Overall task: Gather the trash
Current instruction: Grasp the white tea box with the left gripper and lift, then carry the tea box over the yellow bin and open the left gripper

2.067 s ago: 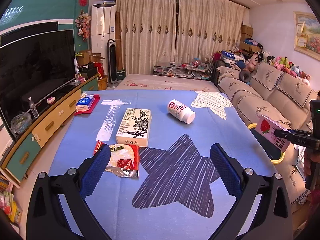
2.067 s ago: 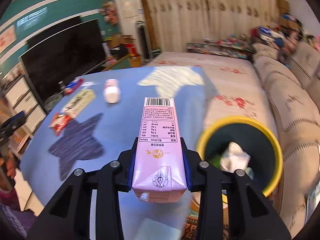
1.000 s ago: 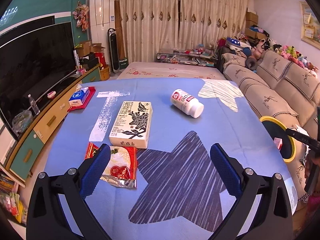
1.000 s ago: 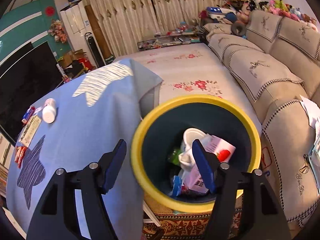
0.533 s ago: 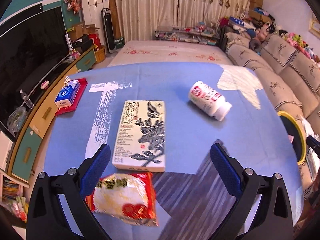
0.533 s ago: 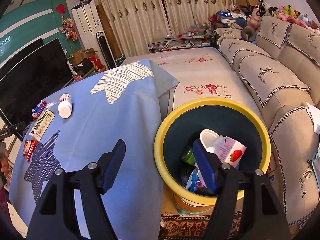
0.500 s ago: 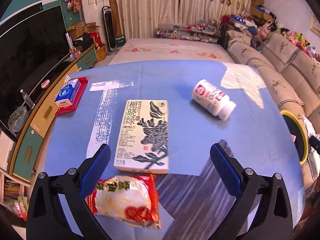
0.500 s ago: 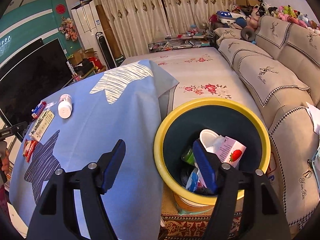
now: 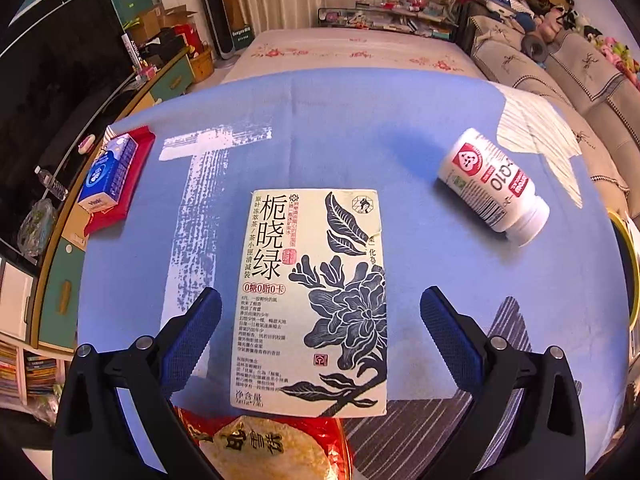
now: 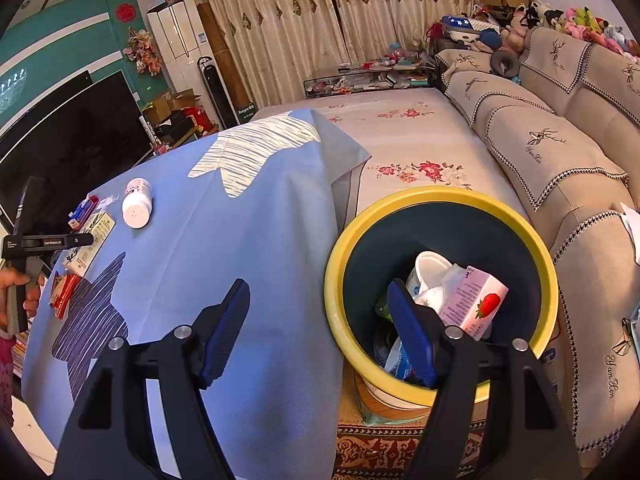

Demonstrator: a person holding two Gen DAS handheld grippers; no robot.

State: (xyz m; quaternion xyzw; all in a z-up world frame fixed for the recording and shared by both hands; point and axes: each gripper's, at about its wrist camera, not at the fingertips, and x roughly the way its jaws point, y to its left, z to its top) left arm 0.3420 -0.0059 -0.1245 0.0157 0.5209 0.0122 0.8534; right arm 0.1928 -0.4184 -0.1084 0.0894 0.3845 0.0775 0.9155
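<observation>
Tea box, cream with a dark flower print, lies flat on the blue tabletop directly between the two fingers of the left claw, which is spread wide and holds nothing. Both blue pads stand apart from the box's long sides, so no grip is made yet. Touching the box's near end is a red snack packet, partly tucked under the claw. To the right and farther off, a white pill bottle lies on its side, well apart from the box. At the far left edge a blue tissue pack rests on a red tray.

The step in hand looks like the pickup of the tea box by the left claw. The next move probably calls for lowering until the pads flank the box's sides, then closing across its width; the box is broad, so the fingers have little spare room and need to stay centred.

The right claw is also spread and empty, hovering at the tabletop's right edge beside the yellow-rimmed trash bin. In the bin lie a pink strawberry milk carton, a white cup and other rubbish. The bin stands on the floor just beside the tabletop, near a beige sofa.
</observation>
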